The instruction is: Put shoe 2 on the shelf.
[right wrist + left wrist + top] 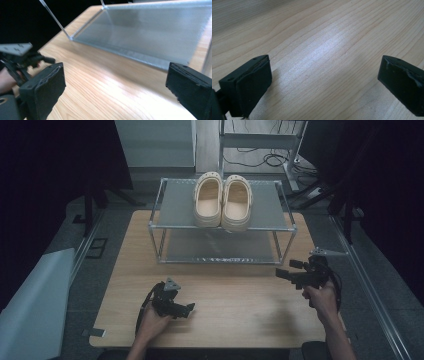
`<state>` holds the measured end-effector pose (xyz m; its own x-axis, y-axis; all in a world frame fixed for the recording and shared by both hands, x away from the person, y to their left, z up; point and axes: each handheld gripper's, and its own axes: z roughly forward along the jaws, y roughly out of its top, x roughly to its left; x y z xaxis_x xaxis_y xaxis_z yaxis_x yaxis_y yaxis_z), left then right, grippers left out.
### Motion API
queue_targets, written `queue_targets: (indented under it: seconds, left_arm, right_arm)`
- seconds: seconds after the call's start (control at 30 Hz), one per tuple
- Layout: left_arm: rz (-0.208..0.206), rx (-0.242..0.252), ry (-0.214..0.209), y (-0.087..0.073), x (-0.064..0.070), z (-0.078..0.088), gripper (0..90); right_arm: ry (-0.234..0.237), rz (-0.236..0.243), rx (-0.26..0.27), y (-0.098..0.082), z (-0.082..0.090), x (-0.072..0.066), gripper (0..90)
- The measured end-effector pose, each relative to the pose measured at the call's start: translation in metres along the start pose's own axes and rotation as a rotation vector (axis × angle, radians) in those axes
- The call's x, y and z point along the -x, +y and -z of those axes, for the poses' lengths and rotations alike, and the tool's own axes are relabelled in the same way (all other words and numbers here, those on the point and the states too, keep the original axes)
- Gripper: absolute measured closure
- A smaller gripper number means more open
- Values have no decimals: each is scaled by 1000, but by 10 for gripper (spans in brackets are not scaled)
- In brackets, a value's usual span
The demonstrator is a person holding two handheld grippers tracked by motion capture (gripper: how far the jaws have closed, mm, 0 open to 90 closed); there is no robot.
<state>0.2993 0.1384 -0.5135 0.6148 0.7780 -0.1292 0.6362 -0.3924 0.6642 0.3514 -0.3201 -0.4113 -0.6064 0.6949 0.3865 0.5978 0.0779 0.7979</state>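
Observation:
A pair of cream clogs [222,201] stands side by side on the top shelf of a metal rack [175,212], at the back of a wooden table [240,312]. My left gripper [187,309] rests low at the table's front left; in the left gripper view its jaws stand wide apart over bare wood [324,82], so it is open. My right gripper [287,269] hovers near the rack's front right leg, pointing left. It is open [115,87], with only tabletop between its jaws. Ahead of it lies the rack's lower shelf [155,32], and farther off the left gripper [20,57].
The rack's lower shelf [220,247] holds nothing. A pale sheet [30,305] leans off the table's left side. Metal rails [370,290] run along the right, and cables [265,157] lie on the floor behind the rack. Dark curtains close both sides.

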Motion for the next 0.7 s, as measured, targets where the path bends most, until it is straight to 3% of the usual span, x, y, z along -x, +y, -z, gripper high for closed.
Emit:
queue_targets:
  seconds: [0.5,0.7]
  left_arm:
    - [-20,-3,11,-4,2,1,0]
    - [-31,0,20,-4,4,1,0]
  right_arm:
    - [-150,113,-62,-49,-11,-5,0]
    - [-193,162,-125,-67,-25,-8,0]
